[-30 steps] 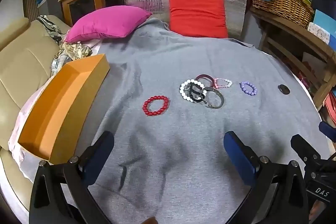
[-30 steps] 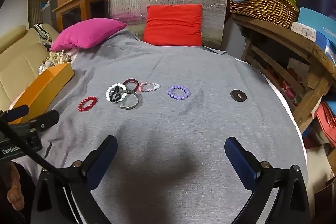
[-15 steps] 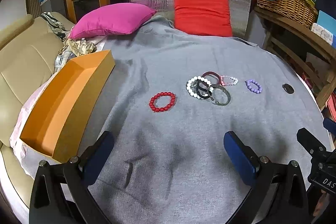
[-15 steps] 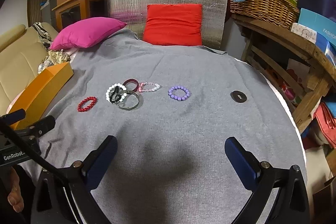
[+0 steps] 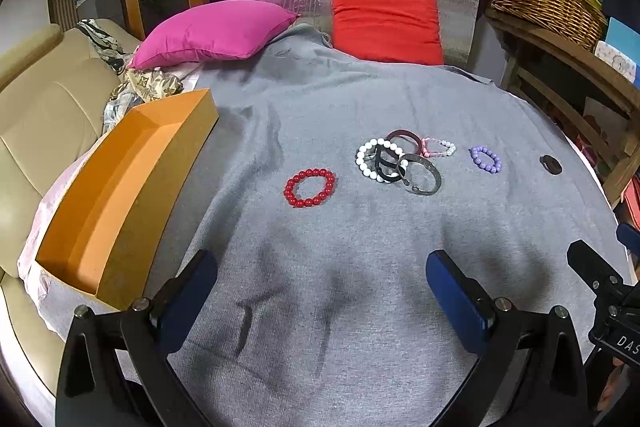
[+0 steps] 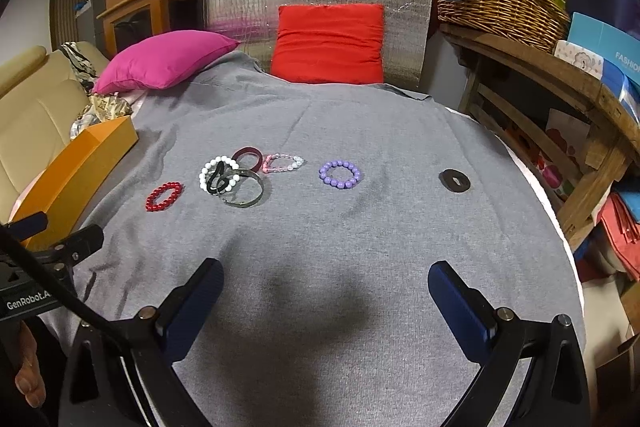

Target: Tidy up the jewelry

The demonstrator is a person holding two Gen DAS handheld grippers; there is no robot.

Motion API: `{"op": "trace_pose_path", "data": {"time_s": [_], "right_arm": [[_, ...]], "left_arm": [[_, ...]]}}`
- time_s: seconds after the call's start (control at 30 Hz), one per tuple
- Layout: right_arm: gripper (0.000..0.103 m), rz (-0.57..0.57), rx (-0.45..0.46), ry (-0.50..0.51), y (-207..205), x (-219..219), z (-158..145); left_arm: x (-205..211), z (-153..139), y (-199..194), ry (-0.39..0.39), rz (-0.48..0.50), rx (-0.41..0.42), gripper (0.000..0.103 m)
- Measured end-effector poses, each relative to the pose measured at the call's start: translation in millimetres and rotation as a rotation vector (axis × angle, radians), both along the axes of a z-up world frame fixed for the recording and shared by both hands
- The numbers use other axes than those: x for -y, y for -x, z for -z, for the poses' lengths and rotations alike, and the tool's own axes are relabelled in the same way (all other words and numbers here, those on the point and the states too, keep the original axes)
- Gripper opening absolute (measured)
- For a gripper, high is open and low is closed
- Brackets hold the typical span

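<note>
- Bracelets in a row on grey cloth: red beads, tangled cluster, purple beads, black disc far right.
- Orange box at cloth's left edge, well apart from red beads.
- Left gripper spread wide, holding nothing, near side of the row.
- Right gripper likewise wide apart, empty, above bare cloth.

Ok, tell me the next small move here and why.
Probably ease the left gripper forward and down toward the red bead bracelet. Both grippers are open and hold nothing, the orange box holds no jewelry yet, and that bracelet lies alone, apart from the tangled cluster, nearest the box.
</note>
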State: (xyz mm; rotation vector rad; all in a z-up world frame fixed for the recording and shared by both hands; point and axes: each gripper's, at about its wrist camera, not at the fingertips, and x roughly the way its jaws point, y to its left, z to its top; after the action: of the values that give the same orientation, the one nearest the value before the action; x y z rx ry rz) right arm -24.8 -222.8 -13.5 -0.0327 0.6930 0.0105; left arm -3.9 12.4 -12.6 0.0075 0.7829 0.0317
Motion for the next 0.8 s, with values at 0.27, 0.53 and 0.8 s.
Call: {"op": "trace_pose_path", "data": {"time_s": [0.27,0.53,0.8], "right_arm": [[0.103,-0.005,-0.006,-0.001,-3.6,-3.1,1.4],[0.103,-0.008,-0.014,0.001,-4.9,-4.8,4.4],[0.103,-0.009,-0.014,0.001,-5.4,-5.6,4.8]], "left_arm": [[-1.8,2.7,-1.4,0.004,-0.003,-0.007,0.103],[-2.7,4.5,-1.9,0.006,-0.002,-0.01,0.103],[-3.3,5.4,-2.7,0.007,-0.003,-0.013,0.103]]}}
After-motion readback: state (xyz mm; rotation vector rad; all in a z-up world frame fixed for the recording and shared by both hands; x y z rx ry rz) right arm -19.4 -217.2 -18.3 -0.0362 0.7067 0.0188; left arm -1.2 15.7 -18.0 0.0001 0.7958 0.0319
